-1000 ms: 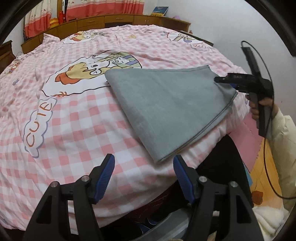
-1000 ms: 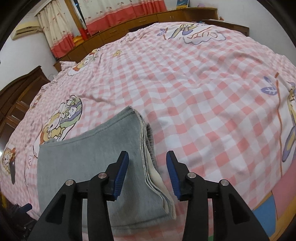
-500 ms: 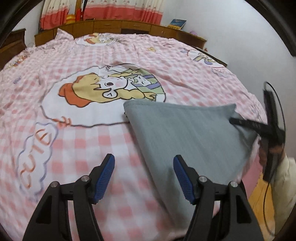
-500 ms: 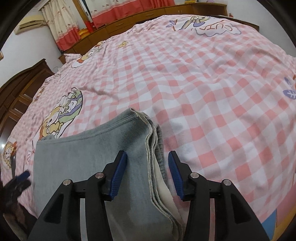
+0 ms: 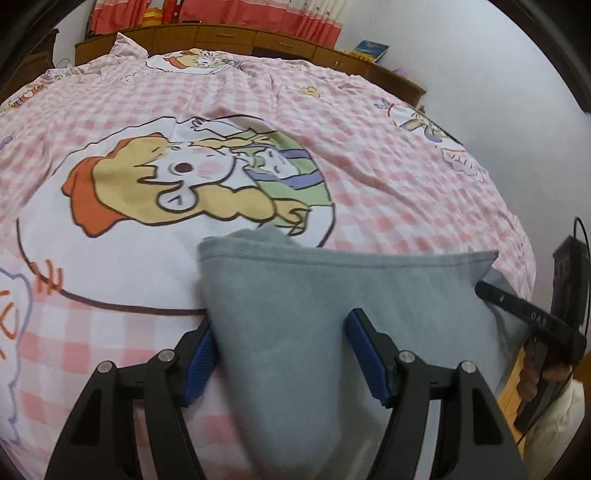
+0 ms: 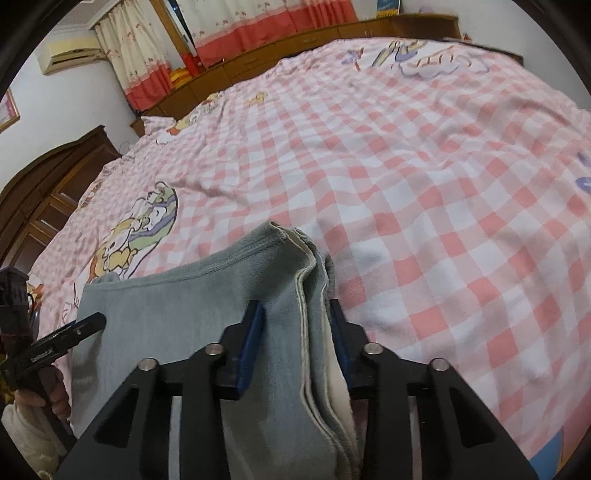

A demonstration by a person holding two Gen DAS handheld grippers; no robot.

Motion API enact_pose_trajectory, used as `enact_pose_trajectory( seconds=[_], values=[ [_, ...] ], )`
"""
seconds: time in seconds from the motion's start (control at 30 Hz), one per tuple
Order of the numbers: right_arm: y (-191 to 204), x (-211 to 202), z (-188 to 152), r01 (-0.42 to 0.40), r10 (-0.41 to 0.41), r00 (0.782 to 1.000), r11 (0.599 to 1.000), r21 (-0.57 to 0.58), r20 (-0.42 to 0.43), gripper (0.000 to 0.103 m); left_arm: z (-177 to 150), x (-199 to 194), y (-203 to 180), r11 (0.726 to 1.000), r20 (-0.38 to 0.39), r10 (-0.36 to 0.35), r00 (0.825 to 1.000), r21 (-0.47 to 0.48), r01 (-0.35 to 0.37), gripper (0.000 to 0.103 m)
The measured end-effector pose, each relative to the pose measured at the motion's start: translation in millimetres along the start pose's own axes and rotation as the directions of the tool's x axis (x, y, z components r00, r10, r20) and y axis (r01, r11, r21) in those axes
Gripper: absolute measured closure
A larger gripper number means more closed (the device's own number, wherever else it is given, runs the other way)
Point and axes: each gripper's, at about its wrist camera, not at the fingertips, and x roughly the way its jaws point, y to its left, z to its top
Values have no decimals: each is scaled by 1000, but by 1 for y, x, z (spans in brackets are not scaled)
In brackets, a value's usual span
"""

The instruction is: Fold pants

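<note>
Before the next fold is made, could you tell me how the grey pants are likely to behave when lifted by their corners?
The grey pants would probably sag between the grips: the cloth lies limp on the bed. The stacked layers at the edge, between the closing jaws of the right gripper, may slide apart if only some are caught. The left gripper straddles the other corner, open; a one-sided lift would likely drag the fold askew.

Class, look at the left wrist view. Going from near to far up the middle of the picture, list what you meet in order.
Open left gripper → folded grey pants → cartoon print on the pink checked bedspread → brown wooden cabinet → red and white curtains.
</note>
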Motion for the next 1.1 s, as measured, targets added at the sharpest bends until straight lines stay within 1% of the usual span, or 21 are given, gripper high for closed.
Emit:
enact_pose_trajectory(
  seconds=[0.07,0.13,0.17,0.23,0.27,0.3,0.37,0.43,0.53,0.63,0.7,0.8,0.9,0.97,1.0,1.1],
  values=[
    [4,-4,-1,18,-18,1000,1000,-15,15,77,-1,1,-6,1000,14,-13,1000,10,13,42],
    [8,-6,-3,42,-41,999,999,-29,29,79,-2,1,-9,1000,29,10,1000,20,-10,65],
    [8,-6,-2,46,-45,998,999,-28,35,81,-3,-1,-9,1000,39,22,999,17,-23,70],
    [11,-15,-2,42,-41,997,999,-8,71,86,-3,-6,-4,1000,46,7,999,-14,-7,84],
    [11,-21,-2,27,-27,995,1000,1,93,88,-3,-11,-2,999,53,-11,999,-38,13,86],
    [13,-27,-3,13,-13,993,1000,5,114,89,-3,-17,0,998,66,-33,997,-58,36,87],
    [20,-45,-4,-10,10,986,1000,-5,169,89,-4,-29,-1,997,94,-48,994,-63,54,88],
    [32,-60,-6,-9,15,977,999,-31,211,90,-6,-47,-6,997,128,-53,990,-43,59,88],
    [49,-78,-8,-9,24,968,998,-60,249,90,-7,-71,-11,998,161,-64,985,-18,68,89],
    [68,-97,-9,-45,66,957,996,-79,283,90,-6,-103,-12,999,209,-36,977,19,33,89],
    [81,-105,-8,-71,96,951,993,-94,293,90,-5,-122,-6,1000,239,-21,971,24,16,89],
    [105,-110,-6,-117,148,945,986,-118,293,90,1,-153,10,1000,277,12,961,23,-20,89],
    [134,-104,-2,-166,201,939,976,-144,278,90,11,-179,31,996,306,75,949,30,-88,88],
    [153,-95,-2,-183,219,940,971,-157,261,90,20,-188,48,992,306,105,946,29,-119,88],
    [164,-89,-1,-188,225,942,968,-165,250,90,26,-192,60,991,297,117,948,23,-130,88],
    [188,-68,0,-206,243,947,961,-185,209,90,36,-189,88,986,270,157,950,13,-166,88]
  ],
)
